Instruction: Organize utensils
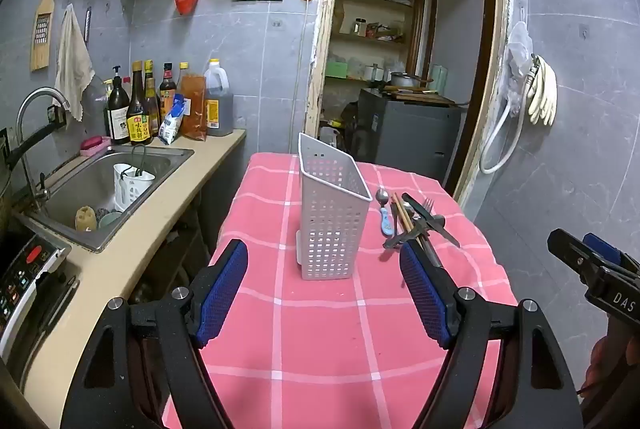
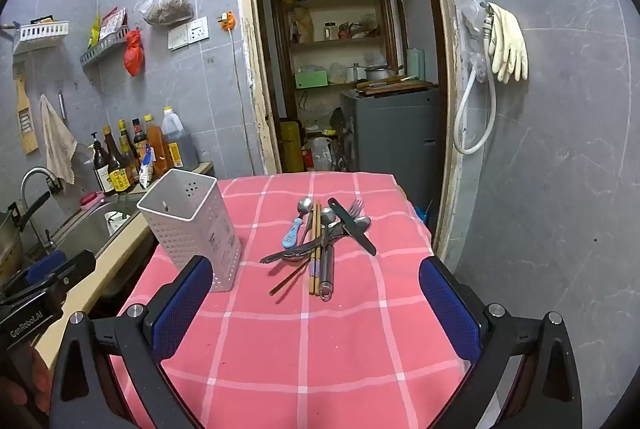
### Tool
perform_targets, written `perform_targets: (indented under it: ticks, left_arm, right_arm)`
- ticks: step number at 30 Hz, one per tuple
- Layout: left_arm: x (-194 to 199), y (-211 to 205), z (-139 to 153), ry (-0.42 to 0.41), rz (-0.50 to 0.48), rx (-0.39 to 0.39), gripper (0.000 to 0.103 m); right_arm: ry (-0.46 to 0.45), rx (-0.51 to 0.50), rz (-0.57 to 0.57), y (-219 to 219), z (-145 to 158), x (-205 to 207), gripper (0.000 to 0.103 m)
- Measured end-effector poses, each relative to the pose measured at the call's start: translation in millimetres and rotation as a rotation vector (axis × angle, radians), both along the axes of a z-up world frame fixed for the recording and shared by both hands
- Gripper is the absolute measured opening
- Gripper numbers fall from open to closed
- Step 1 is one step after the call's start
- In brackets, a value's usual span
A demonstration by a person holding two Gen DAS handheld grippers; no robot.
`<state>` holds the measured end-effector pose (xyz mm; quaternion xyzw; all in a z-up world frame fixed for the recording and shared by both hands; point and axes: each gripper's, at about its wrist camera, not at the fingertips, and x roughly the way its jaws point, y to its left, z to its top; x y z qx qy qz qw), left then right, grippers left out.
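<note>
A white perforated utensil holder (image 1: 332,217) (image 2: 192,229) stands upright and empty on the pink checked tablecloth (image 1: 320,329) (image 2: 304,341). To its right lies a pile of utensils (image 2: 320,241) (image 1: 412,221): a blue-handled spoon (image 2: 294,229), wooden chopsticks (image 2: 315,249), metal spoons, a fork (image 2: 354,207) and a black knife (image 2: 352,227). My left gripper (image 1: 324,293) is open and empty, just in front of the holder. My right gripper (image 2: 316,305) is open and empty, just in front of the pile.
A counter with a steel sink (image 1: 104,185) and sauce bottles (image 1: 160,105) runs along the table's left side. A doorway (image 2: 340,69) to a pantry lies behind the table. Rubber gloves (image 2: 508,45) and a hose hang on the right wall.
</note>
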<state>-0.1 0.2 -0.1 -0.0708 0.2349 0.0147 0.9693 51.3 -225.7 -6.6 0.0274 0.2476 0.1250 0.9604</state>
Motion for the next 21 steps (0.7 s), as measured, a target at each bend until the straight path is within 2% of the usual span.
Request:
perform_targets:
  ticks: [21]
  left_arm:
    - [0.0,-0.1,0.0,0.003,0.000,0.003,0.073]
  right_arm:
    - [-0.004,-0.001,-0.001,3.5,-1.6,0.0,0.103]
